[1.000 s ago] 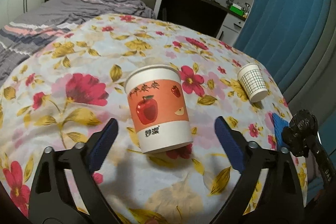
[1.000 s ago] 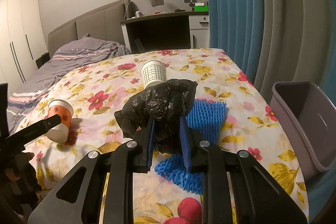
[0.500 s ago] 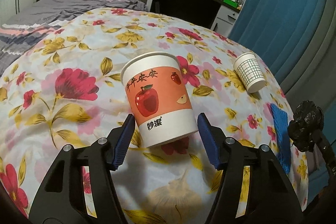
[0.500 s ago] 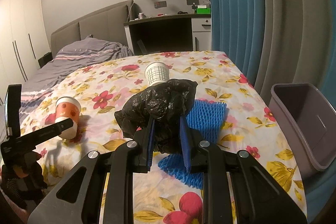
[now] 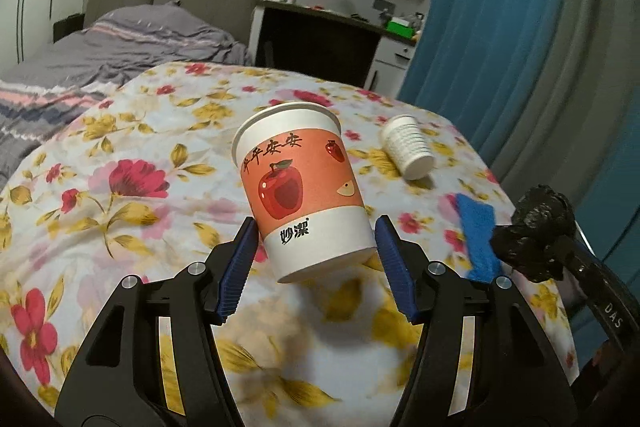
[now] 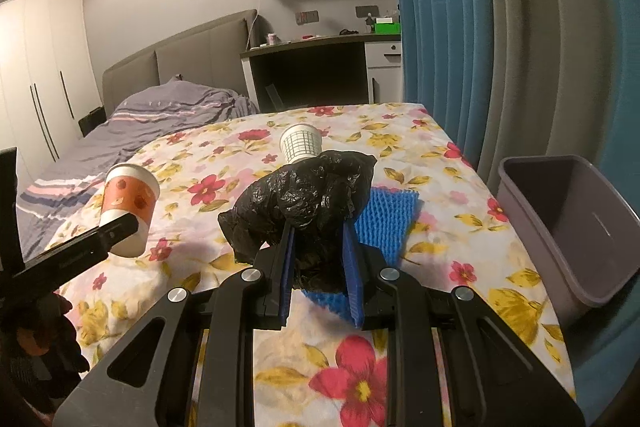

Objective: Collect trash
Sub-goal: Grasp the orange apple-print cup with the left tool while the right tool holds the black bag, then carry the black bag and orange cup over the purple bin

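Cup with the apple print now sits clamped between the left gripper fingers; a second ago the fingers stood wide apart either side of it, half a second ago they were narrowing, now both blue pads press its white base. It looks tilted and lifted off the bed, shadow underneath, so the pick seems done and a carry to the bin is the likely next leg. Right gripper unchanged across the frames: fingers clenched on the black bag, held above the blue net near the bed's right edge. Checked cup lies on its side further toward the far edge, untouched. Bin stands off the right edge of the bed, looks empty from here. Two items in hand, two left on the bed. Risk: thin paper wall may crush if squeezed harder.
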Demonstrator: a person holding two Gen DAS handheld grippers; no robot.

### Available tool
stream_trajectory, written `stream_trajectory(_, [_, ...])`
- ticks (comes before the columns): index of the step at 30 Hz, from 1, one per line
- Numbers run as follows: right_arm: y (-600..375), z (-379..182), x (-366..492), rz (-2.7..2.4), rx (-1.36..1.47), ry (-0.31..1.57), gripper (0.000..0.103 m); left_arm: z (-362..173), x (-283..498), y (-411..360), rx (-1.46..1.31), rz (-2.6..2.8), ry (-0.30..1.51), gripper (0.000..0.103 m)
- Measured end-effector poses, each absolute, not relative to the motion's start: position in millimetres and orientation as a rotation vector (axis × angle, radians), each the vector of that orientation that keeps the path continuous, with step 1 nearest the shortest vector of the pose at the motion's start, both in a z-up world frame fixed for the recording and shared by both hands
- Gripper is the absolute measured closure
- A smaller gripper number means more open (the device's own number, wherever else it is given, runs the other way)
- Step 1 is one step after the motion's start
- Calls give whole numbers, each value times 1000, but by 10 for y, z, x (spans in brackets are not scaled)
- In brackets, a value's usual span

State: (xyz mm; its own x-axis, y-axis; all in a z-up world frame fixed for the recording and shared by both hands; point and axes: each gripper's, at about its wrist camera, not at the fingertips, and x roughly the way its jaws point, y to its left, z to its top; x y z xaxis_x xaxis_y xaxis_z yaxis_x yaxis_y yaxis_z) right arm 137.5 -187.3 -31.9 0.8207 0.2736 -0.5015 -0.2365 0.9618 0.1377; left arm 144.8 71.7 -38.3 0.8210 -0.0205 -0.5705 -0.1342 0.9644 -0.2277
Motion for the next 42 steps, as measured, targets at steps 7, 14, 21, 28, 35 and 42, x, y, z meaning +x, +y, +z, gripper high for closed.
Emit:
stream_trajectory(7, [-2106,-269,1077,260,79,521,79,-297,1256,407,-244,0,578,44])
stream_trajectory(14, [-2366,-214,873,231,109,502,79,-227,1120,91,-219,-66,565,44])
stream_trajectory(21, [-2597,-213,768,206,126,490,79,-176,1098,-223,-187,-131,560,44])
stream_trajectory(28, [-2835,-204,755,173,145,475,79,-150,1170,-544,-149,-198,565,44])
stream_trajectory(35, [-3072,-206,753,126,163,459,79,-136,1333,-889,-112,-261,572,44])
stream_trajectory(42, [-3321,-193,765,69,177,443,79,-103,1490,-1289,-72,-336,567,44])
